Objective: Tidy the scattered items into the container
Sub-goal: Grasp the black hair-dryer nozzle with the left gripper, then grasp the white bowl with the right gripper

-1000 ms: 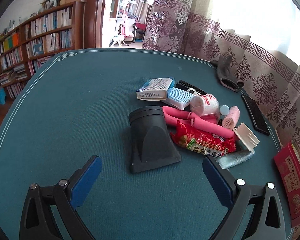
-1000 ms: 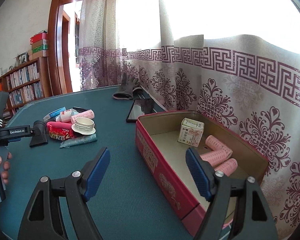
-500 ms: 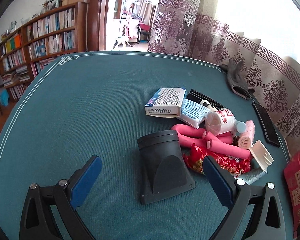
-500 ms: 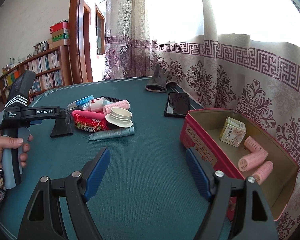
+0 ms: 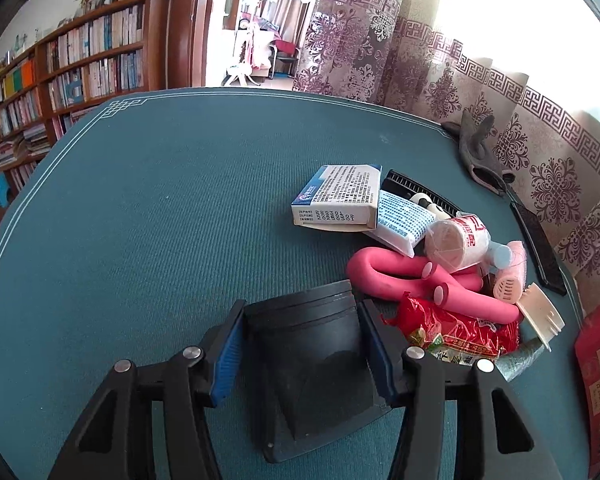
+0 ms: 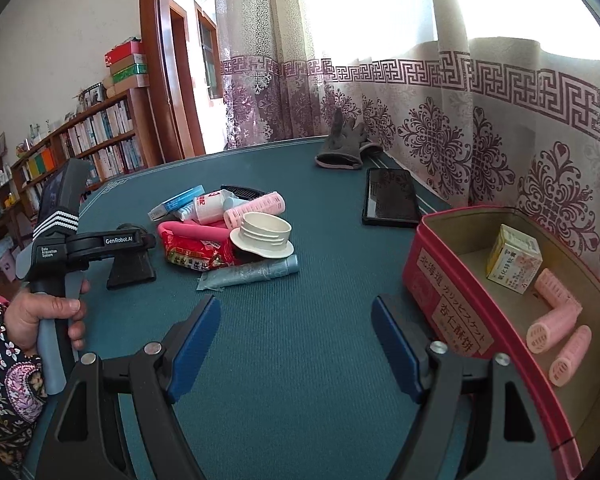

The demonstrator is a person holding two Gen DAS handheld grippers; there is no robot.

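Two claws are mine to work, one in each hand, and right now my left gripper point(image 5: 302, 354) is the busy one — its jaws are closing around the black nozzle point(image 5: 312, 364), a wide flat plastic piece lying on the green table point(image 5: 160, 240). The blue pads point(image 5: 228, 354) sit on both sides of its round neck and look to be touching it, though I can't tell how hard they press yet. I think I took it by the neck because that part is narrow enough to fit, while the flat end is too wide. It also lies at the near edge of the pile point(image 5: 432, 264), so nothing else gets in the way. In the pile just beside it are a red snack bag point(image 5: 456, 330), bendy pink foam rods point(image 5: 412, 278), a white bottle point(image 5: 458, 240), a blue and white box point(image 5: 340, 196) and a pink roller point(image 5: 510, 276). My right gripper point(image 6: 296, 350) hangs over bare table with its jaws wide apart and nothing between them — I guess it waits for its turn. The red box point(image 6: 452, 312) stands on the right near the curtain, well apart from the pile. Inside it already lie a small yellow carton point(image 6: 514, 260) and some pink rollers point(image 6: 556, 320), so the job is partly done, and most things are not in yet
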